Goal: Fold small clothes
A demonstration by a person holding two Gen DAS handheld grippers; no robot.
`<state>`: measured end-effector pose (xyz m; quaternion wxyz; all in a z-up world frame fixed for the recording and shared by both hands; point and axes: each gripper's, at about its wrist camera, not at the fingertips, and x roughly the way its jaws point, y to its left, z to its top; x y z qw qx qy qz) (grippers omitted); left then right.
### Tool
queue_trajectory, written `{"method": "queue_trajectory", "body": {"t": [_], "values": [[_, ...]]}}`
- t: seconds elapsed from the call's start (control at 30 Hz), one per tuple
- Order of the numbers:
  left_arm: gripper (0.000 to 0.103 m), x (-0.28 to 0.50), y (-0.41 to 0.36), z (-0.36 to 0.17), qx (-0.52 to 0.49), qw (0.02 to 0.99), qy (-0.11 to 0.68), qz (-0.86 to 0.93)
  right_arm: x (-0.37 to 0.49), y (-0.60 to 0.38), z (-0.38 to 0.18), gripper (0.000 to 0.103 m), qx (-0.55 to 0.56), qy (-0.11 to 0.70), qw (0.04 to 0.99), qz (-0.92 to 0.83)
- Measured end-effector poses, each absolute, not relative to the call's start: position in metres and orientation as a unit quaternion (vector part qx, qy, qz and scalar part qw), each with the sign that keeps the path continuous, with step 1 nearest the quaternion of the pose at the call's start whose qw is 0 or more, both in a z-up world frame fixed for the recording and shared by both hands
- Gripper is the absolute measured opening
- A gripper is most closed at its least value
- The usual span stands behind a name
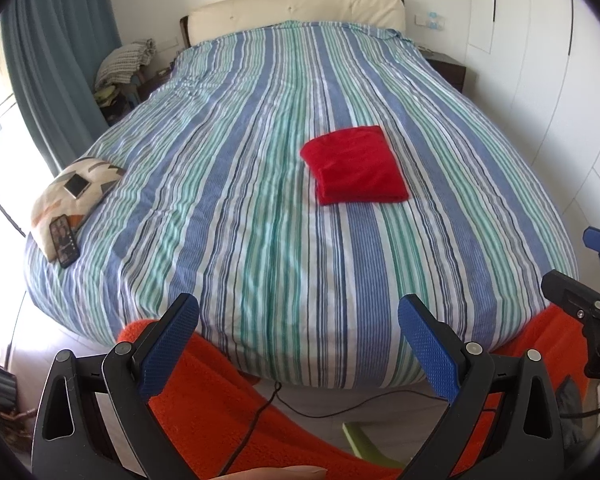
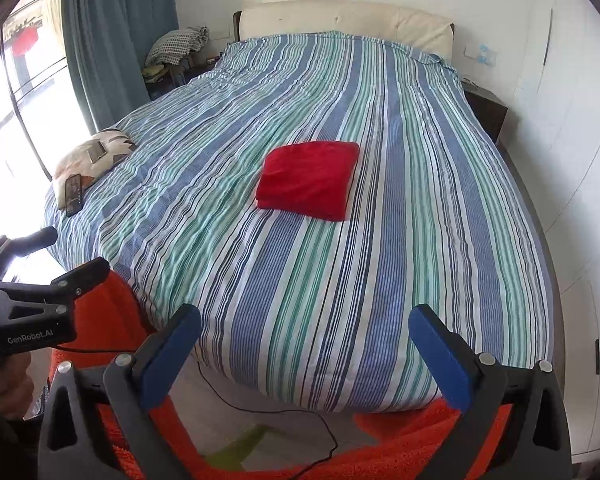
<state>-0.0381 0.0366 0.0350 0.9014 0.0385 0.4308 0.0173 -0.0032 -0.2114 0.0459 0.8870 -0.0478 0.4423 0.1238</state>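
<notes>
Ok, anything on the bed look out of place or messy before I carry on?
The red cloth lies neatly folded mid-bed. The odd bit: a phone rests on a small pillow at the bed's left edge, overhanging the pillow. Both grippers are open and empty.

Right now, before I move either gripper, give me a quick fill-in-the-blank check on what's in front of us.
1. The folded cloth lying on the striped bedspread is coloured ____.
2. The jaws of the left gripper and the right gripper are both ____.
3. The dark phone lies on the ____ at the bed's left edge.
4. Both grippers hold ____.

Missing words: red; open; pillow; nothing
</notes>
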Motion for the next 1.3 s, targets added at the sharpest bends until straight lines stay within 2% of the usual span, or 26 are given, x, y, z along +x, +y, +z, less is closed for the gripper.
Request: {"method": "queue_trajectory", "body": {"t": [1.3], "values": [[0.100, -0.031, 0.031, 0.034, 0.047, 0.900, 0.431, 0.037, -0.003, -0.218, 0.045, 0.102, -0.060, 0.445, 0.889, 0.092]]}}
